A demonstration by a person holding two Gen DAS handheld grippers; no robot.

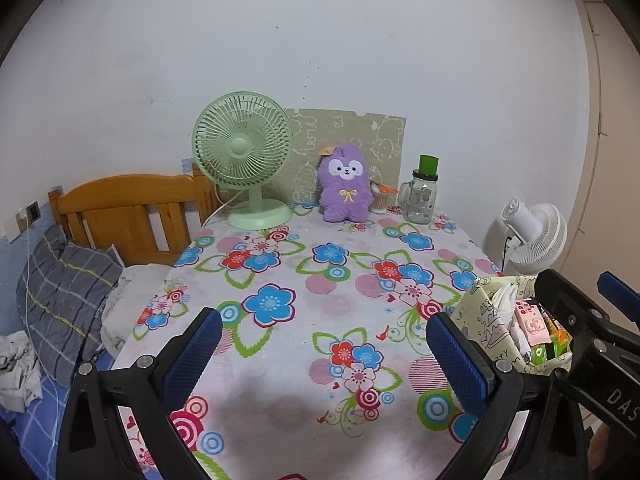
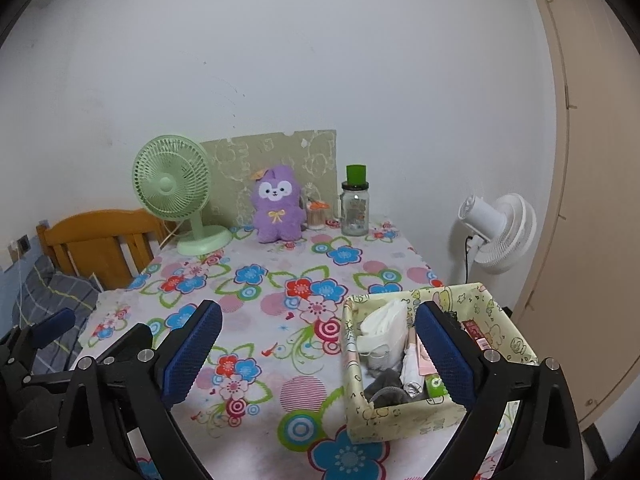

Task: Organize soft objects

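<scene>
Both the left claw [image 1: 323, 354] and the right claw [image 2: 318, 350] hang released and empty over the flower-print worktop [image 1: 280, 344]. The fuzzy purple plush [image 1: 345, 184] sits upright at the far edge, between the green fan [image 1: 244, 160] and the glass jar [image 1: 422, 196]. To lift it well, pinch its squashy middle and clear both neighbours; the soft-sided patterned basket [image 2: 360, 420] near the right claw, seemingly holding tissues and packets, looks the likely destination.

right claw [image 2: 320, 354] spread | purple plush [image 2: 277, 205] upright beside green fan [image 2: 174, 196]
</scene>
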